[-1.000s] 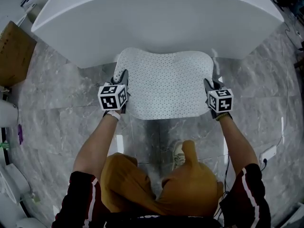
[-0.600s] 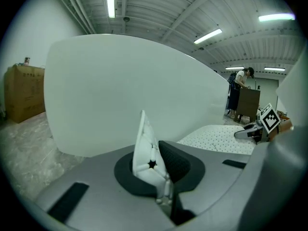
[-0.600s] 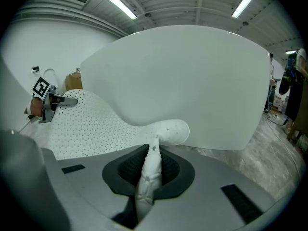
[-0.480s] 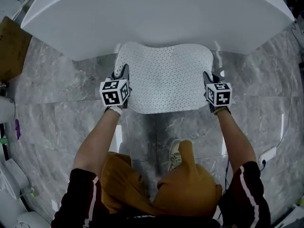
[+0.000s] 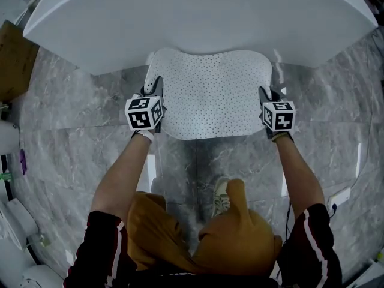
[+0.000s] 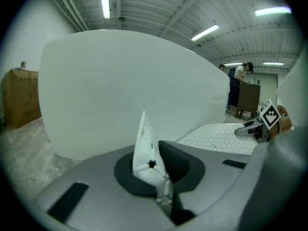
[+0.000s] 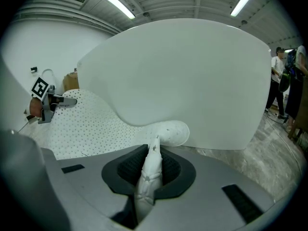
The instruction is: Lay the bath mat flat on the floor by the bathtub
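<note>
The white perforated bath mat (image 5: 210, 92) is stretched between both grippers over the marble floor, its far edge at the foot of the white bathtub (image 5: 198, 17). My left gripper (image 5: 153, 90) is shut on the mat's left edge; a folded bit of mat (image 6: 146, 150) stands pinched between its pads. My right gripper (image 5: 267, 95) holds the right edge. Its jaws are opening slightly, with a ridge of mat (image 7: 150, 170) still squeezed between the pads. Each gripper view shows the other gripper across the mat: the right one (image 6: 257, 126) and the left one (image 7: 48, 102).
A cardboard box (image 5: 15, 65) stands at the left by the tub's end. The person's shoe (image 5: 224, 197) is on the grey marble floor (image 5: 84, 113) behind the mat. A wall socket and cable (image 5: 339, 194) lie at the right. People stand far back (image 6: 240, 81).
Both grippers and the mat have shifted a little toward the bathtub. Both grips on the mat's edges look the same.
</note>
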### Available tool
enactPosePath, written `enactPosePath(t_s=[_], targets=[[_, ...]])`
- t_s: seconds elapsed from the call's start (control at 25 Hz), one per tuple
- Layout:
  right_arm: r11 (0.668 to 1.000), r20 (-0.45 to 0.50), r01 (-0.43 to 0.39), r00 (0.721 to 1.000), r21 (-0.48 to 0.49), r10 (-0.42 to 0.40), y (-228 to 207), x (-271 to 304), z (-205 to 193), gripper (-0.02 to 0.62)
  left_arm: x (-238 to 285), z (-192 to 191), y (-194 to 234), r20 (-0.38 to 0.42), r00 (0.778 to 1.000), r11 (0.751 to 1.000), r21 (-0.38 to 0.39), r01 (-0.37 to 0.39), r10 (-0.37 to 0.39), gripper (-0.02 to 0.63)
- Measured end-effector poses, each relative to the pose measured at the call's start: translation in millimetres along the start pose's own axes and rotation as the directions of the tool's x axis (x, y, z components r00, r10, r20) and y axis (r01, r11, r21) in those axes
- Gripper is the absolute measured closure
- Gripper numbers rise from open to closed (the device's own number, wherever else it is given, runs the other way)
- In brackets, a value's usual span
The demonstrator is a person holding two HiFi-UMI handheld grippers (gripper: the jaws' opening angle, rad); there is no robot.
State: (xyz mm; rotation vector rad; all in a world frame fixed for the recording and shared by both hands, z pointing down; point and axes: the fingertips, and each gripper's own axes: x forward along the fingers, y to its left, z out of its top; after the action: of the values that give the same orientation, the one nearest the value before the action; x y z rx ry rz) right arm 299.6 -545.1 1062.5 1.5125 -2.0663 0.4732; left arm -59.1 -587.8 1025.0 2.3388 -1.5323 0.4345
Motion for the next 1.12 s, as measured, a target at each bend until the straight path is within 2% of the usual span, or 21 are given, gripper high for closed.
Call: enactPosePath(t_s=[0.08,0.16,0.2,0.32,0.48,0.6,0.68,0.76,0.8,0.96,1.12], targets=[[1.0,-0.001,0.011,1.0,-0.015,-0.011,-1.5,1.9,-0.1,0.497,3.9,-1.4,-0.6,0.001,1.0,1.0,-0.011,-0.001,0.001,0.575],[1.0,0.005,0.029,1.0,-0.006,-0.029,-4.3,1.4,-2.4,0.406,9.0,-7.3,-3.8,-0.004,1.0,0.999,-0.033,0.002,-0.002,0.576],[0.999,0.014,0.042,0.999,0.006,-0.042,-5.6,-1.1,-4.8,0.382,12.0,-13.2,-6.5,-0.012,1.0,0.999,-0.045,0.002,-0.002,0.576],[0.998,0.03,0.048,0.998,0.028,-0.049,3.3,-8.8,-15.0,0.348,20.0,-33.4,-13.5,-0.048,0.999,0.999,-0.054,-0.006,0.003,0.577],[1.0,0.042,0.014,0.999,0.025,-0.015,27.4,-16.4,-20.6,0.347,21.9,-39.6,-9.9,-0.066,0.998,1.0,-0.023,-0.017,0.016,0.575],[0.998,0.059,0.004,0.998,0.065,-0.008,40.1,-22.0,-25.9,0.347,18.3,-41.2,-5.1,-0.079,0.997,0.999,-0.018,-0.028,0.026,0.576],[0.989,0.073,-0.003,0.997,0.146,-0.008,44.6,-23.4,-27.6,0.347,17.2,-39.6,-6.2,-0.083,0.996,1.0,0.004,-0.026,0.026,0.575],[0.966,0.096,-0.016,0.995,0.257,-0.009,49.2,-24.7,-25.8,0.348,17.4,-36.6,-9.8,-0.079,0.997,1.0,0.017,-0.021,0.023,0.575],[0.959,0.105,-0.027,0.994,0.283,-0.003,54.6,-25.4,-24.1,0.348,17.0,-35.9,-11.7,-0.078,0.997,1.0,0.02,-0.02,0.021,0.575],[0.967,0.109,-0.069,0.993,0.245,0.043,81.5,-31.3,-21.8,0.348,13.8,-35.9,-15.2,-0.084,0.996,0.999,0.043,-0.019,0.023,0.575],[0.965,0.122,-0.067,0.992,0.254,0.036,86.4,-41.2,-20.3,0.348,11.0,-29.8,-5.5,-0.086,0.995,0.998,0.032,-0.048,0.05,0.575]])
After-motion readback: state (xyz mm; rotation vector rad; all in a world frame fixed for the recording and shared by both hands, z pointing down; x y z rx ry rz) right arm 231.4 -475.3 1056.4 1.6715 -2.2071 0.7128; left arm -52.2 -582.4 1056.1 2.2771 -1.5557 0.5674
